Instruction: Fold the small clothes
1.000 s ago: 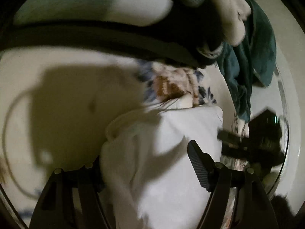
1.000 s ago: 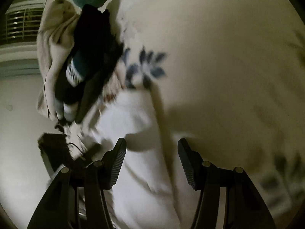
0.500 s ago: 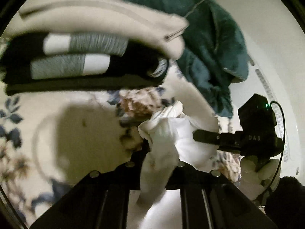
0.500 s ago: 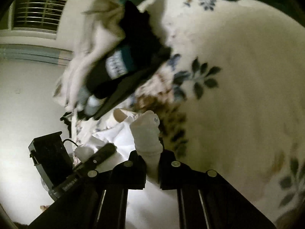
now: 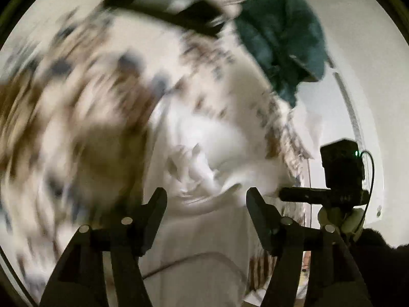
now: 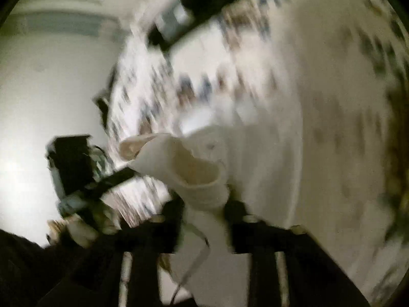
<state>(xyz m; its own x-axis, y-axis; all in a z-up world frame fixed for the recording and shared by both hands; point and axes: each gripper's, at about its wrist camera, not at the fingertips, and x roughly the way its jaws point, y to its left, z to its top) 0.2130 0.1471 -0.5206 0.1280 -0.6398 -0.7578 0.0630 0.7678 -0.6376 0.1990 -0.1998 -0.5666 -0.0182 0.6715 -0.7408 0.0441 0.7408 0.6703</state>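
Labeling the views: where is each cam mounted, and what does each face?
Left wrist: on the left gripper, looking along its open fingers at the white garment on the floral bedspread; the right gripper shows at right.
Right wrist: on the right gripper, shut on the white garment; the left gripper shows at left.
Shared: garment, bedspread, the dark folded stack. Both blurred.

White garment [image 6: 199,176] soft matt cloth; floral bedspread [image 5: 89,102] matt fabric.
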